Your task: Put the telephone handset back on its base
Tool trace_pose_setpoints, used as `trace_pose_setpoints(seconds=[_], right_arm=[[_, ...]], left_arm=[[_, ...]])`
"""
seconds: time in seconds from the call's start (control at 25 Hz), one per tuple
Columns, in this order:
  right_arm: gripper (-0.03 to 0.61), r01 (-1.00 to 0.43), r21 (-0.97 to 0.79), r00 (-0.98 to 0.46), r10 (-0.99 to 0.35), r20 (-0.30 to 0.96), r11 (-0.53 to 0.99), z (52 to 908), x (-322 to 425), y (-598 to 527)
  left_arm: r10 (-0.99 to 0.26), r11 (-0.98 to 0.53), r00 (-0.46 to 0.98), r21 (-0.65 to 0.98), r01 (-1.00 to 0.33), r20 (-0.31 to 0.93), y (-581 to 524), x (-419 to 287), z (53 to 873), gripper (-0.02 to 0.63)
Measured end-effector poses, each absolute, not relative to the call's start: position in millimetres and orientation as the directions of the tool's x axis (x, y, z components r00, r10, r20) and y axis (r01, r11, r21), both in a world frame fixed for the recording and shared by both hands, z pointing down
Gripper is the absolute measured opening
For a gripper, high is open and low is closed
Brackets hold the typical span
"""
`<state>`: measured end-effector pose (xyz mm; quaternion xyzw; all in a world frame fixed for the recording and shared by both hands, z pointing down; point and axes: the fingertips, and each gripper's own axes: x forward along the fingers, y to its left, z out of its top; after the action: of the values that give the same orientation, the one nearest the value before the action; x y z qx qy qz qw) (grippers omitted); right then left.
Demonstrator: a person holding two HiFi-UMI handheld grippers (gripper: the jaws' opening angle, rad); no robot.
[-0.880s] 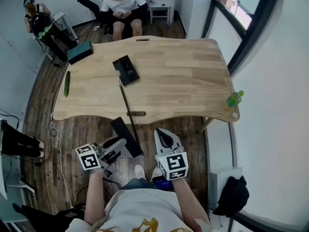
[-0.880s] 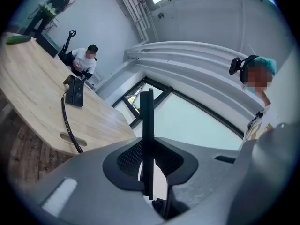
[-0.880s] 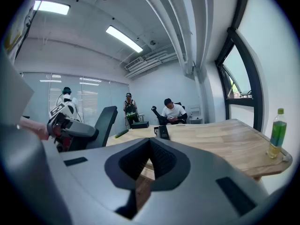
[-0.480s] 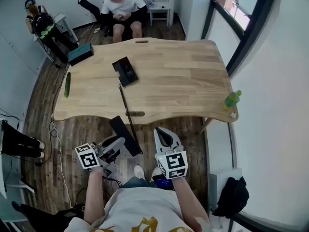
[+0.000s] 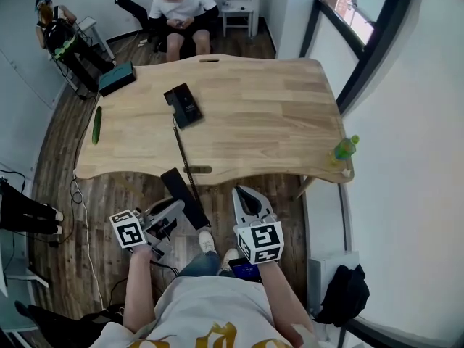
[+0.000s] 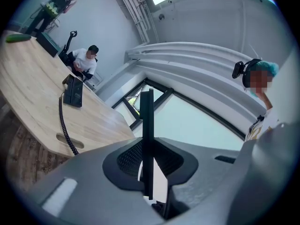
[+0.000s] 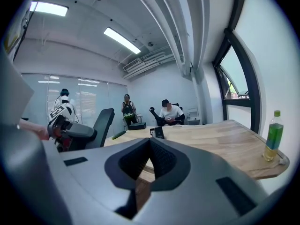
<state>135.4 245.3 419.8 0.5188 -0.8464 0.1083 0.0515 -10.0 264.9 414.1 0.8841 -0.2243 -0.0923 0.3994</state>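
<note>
The handset [image 5: 183, 191] is held tight between the jaws of the left gripper [image 5: 172, 210], low down, just off the near edge of the table [image 5: 275, 122]. It should be lifted over that edge and carried to the base [image 5: 183, 105]. There it should be turned to lie along the base and set down softly, so the curly cord [image 5: 181, 147] is not pulled. The right gripper [image 5: 246, 196] is closed with nothing in it. On the light wood table, a cucumber [image 5: 96, 125] and a dark box [image 5: 117, 78] are seen at the left. A green bottle [image 5: 343, 149] is at the right edge. A person [image 5: 181, 6] is seated at the far side.
</note>
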Motion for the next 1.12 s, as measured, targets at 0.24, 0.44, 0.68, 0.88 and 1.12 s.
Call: trace_pose_setpoints(seconds=[0.24,0.44,0.68,0.88,1.12], right_arm=[[0.005,-0.886,-0.129,-0.463,-0.861,0.212,0.445,426,137,228],[0.005,-0.889,-0.127,-0.457,-0.863,0.214,0.44,431,143,205],[0.005,-0.886,-0.132,-0.464,-0.857,0.222,0.445,436,133,163],[0.005,-0.881,-0.138,-0.473,-0.848,0.239,0.453,440,115,112],[0.005,-0.894,-0.142,-0.448,-0.852,0.27,0.425,446,94,52]], left_arm=[[-0.494,-0.56,0.869,0.757,-0.337,0.022,242,-13,422,0.069],[-0.492,-0.564,0.871,0.754,-0.337,0.021,218,-11,427,0.067],[-0.491,-0.568,0.871,0.753,-0.333,0.015,170,-16,428,0.067],[-0.492,-0.556,0.871,0.767,-0.321,0.007,118,-32,432,0.067],[-0.477,-0.536,0.879,0.795,-0.283,-0.009,47,-50,439,0.067]])
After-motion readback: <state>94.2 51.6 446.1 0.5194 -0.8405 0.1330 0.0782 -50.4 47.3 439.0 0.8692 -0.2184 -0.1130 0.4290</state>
